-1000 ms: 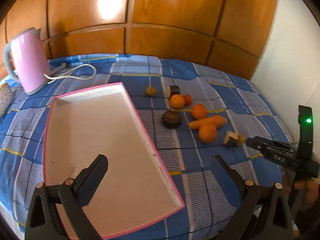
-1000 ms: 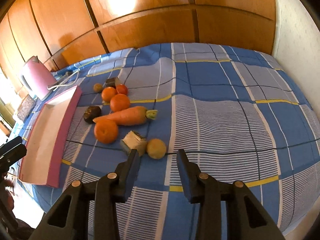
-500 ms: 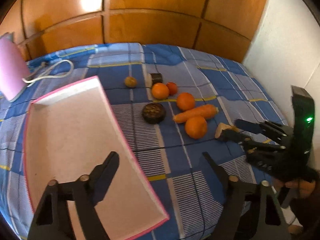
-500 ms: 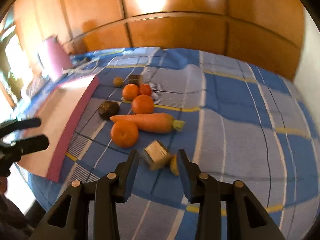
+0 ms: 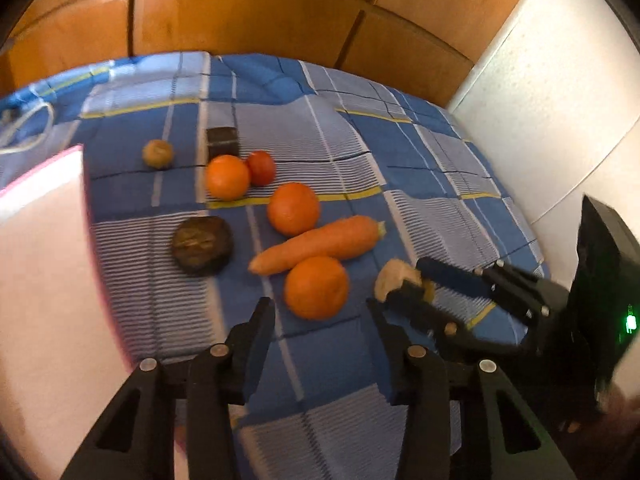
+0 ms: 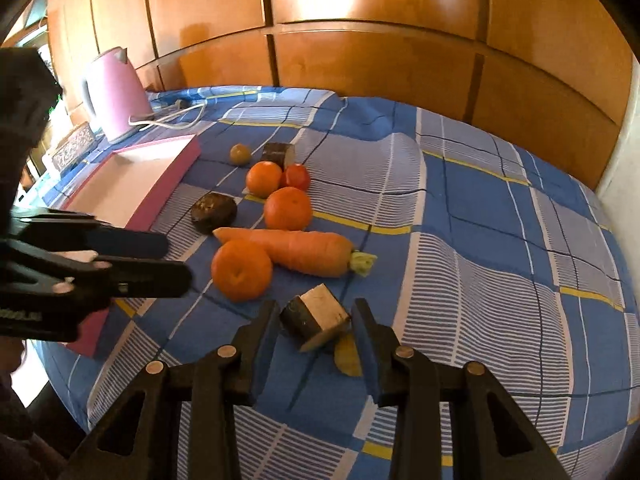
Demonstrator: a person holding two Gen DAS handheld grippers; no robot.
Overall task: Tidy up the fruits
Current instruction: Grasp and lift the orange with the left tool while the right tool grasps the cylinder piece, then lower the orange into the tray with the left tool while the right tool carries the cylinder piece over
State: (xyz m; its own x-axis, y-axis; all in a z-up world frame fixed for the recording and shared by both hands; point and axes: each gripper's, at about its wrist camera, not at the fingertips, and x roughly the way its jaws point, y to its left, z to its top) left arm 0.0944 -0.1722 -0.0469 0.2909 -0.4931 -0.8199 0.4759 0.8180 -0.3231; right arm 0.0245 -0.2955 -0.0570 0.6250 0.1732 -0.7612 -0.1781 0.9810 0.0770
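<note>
We keep the right tool (image 6: 314, 326) square around the cut chunk (image 6: 316, 316) near the bed's (image 6: 500, 240) front edge; its jaws straddle it, not clearly pinching. The left tool (image 5: 320, 330) has just been closing, empty, by the near orange (image 5: 316, 287).

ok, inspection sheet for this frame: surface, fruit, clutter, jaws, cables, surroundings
Surface: blue plaid cloth.
Job's things: three oranges, nearest one; tomato; pink tray, nothing seen in the part in view.
Clutter: carrot; dark disc; cut block; kettle.
Grippers: left gripper jaws just been closing, nothing between them; right gripper jaws around the cut block, contact unclear.
Cables: white cord by the kettle.
Surroundings: wood panels.
</note>
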